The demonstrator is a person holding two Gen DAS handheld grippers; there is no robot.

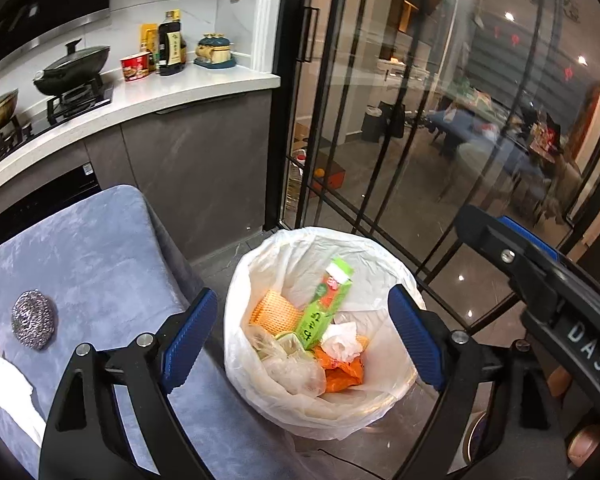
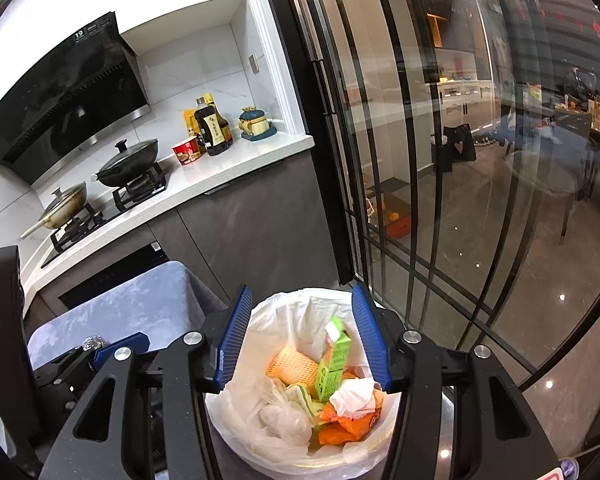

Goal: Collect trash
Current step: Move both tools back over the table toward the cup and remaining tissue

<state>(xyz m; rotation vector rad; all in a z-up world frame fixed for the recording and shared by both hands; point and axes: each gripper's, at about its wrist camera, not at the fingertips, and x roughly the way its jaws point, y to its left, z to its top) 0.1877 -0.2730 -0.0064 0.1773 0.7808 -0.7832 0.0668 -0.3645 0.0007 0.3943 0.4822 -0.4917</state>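
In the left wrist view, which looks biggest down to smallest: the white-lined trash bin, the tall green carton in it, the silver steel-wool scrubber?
1. White-lined trash bin, clearly largest.
2. Tall green carton.
3. Silver steel-wool scrubber.
The carton only slightly outsizes the scrubber, so that ranking is unsure.

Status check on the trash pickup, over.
Left gripper and right gripper open, empty, over trash bin. Steel scourer and tissue left on blue stool. Nothing blocking.
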